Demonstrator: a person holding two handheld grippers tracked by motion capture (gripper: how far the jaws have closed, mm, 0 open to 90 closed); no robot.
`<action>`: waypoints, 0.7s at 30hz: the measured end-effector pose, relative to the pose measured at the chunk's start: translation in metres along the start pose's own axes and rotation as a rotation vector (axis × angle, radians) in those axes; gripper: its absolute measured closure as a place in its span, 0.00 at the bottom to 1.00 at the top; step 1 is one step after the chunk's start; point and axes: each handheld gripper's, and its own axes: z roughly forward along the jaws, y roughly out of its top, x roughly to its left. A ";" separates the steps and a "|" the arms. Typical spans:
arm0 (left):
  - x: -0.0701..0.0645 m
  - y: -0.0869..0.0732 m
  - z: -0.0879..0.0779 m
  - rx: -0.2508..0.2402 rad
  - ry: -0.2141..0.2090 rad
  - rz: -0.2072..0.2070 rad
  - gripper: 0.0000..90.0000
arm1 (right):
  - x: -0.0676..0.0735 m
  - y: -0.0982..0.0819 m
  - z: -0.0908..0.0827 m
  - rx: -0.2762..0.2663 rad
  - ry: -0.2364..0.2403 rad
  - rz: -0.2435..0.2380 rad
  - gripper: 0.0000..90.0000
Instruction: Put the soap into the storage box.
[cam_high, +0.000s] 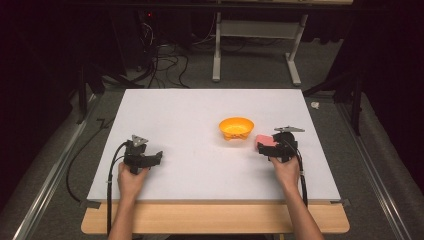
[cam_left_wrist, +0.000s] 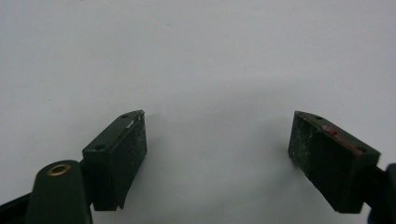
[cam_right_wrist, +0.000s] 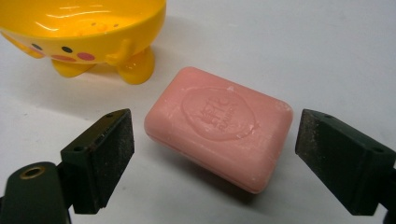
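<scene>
Desk (cam_high: 200, 165) carries the yellow bowl (cam_high: 236, 127) with pink soap (cam_right_wrist: 218, 126) just beside it, between your right gripper (cam_right_wrist: 212, 154)'s open fingers, left gripper (cam_left_wrist: 217, 158) open, empty; close off-centre and that soap may twist out.

The soap bar (cam_right_wrist: 217, 126) is pink with an embossed oval stamp. The bowl (cam_right_wrist: 88, 28) is yellow-orange, painted with black dots and pink cheek spots. Both tongs are black, the counter (cam_high: 200, 170) white.
</scene>
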 end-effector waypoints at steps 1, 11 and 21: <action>0.000 0.000 0.000 0.000 0.000 0.000 0.22 | 0.000 0.000 0.001 0.001 -0.001 0.001 0.14; 0.000 0.000 0.000 0.000 -0.001 0.000 0.22 | 0.004 0.005 0.012 0.018 -0.033 0.030 0.13; 0.000 0.000 0.000 0.000 -0.001 -0.001 0.22 | 0.007 0.011 0.019 0.029 -0.063 0.054 0.12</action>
